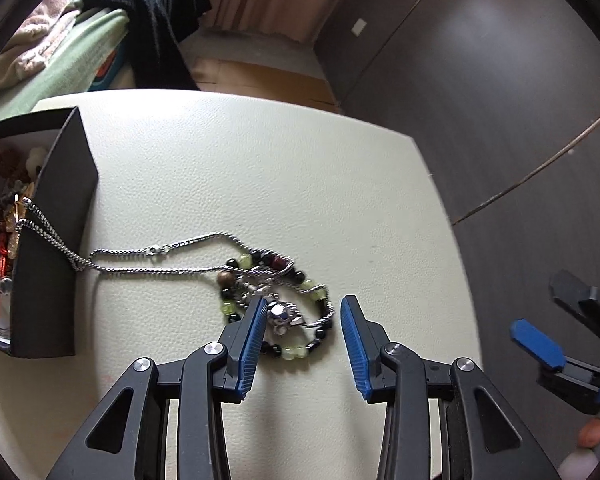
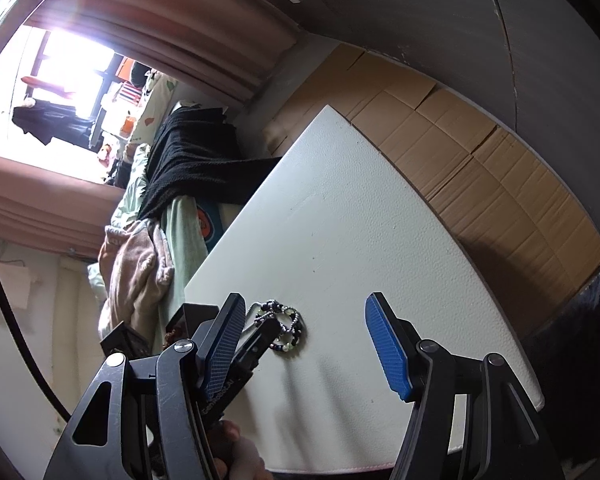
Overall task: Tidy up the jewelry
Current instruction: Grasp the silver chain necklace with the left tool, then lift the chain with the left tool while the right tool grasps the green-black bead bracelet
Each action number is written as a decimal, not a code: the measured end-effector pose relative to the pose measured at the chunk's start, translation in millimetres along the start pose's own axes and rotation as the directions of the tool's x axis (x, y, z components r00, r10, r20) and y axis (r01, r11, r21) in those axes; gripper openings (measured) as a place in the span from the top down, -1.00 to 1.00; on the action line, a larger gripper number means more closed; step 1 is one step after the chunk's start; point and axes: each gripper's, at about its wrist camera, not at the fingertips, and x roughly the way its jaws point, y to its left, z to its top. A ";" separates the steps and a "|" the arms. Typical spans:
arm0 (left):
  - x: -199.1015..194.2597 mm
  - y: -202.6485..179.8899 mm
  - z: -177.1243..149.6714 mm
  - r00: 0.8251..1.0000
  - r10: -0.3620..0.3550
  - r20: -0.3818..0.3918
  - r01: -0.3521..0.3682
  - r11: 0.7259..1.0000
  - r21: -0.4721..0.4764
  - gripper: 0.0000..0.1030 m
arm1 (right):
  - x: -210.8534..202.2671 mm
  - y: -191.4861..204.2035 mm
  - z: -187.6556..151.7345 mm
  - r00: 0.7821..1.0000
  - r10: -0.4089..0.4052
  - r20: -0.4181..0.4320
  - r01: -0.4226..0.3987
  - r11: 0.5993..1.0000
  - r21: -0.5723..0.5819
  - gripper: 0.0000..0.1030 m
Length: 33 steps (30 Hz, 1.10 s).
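A beaded bracelet (image 1: 300, 320) of black and pale green beads lies on the white table (image 1: 260, 184), tangled with a silver chain necklace (image 1: 160, 260) and its shiny silver pendant (image 1: 282, 316). The chain runs left over the wall of a dark jewelry box (image 1: 56, 240). My left gripper (image 1: 302, 320) is open, its fingers either side of the pendant and bracelet, just above the table. My right gripper (image 2: 304, 344) is open and empty, held back off the table's right side; it also shows in the left wrist view (image 1: 540, 320). The jewelry (image 2: 284, 328) appears small in the right wrist view.
The box holds several other pieces of jewelry (image 1: 0, 220). A bed with green bedding (image 1: 72, 68) and a black cloth (image 1: 160, 12) lies beyond the table. Cardboard (image 2: 480, 152) covers the floor behind the table. A dark wall (image 1: 500, 80) is on the right.
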 end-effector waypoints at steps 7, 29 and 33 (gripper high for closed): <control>9.6 -10.2 2.9 0.995 0.096 0.017 -0.096 0.995 0.033 0.22 | -0.5 0.5 0.3 1.000 -0.006 0.005 0.006 1.000 0.003 -0.23; -64.0 6.2 18.5 0.988 -0.056 0.141 0.051 0.998 0.040 0.73 | 27.5 18.3 -11.8 0.998 -0.057 -0.041 0.053 0.995 -0.083 -0.23; -97.6 9.5 25.2 0.973 -0.096 0.211 0.091 0.995 0.035 0.73 | 43.6 30.5 -19.3 0.994 -0.090 -0.057 0.081 0.986 -0.144 -0.22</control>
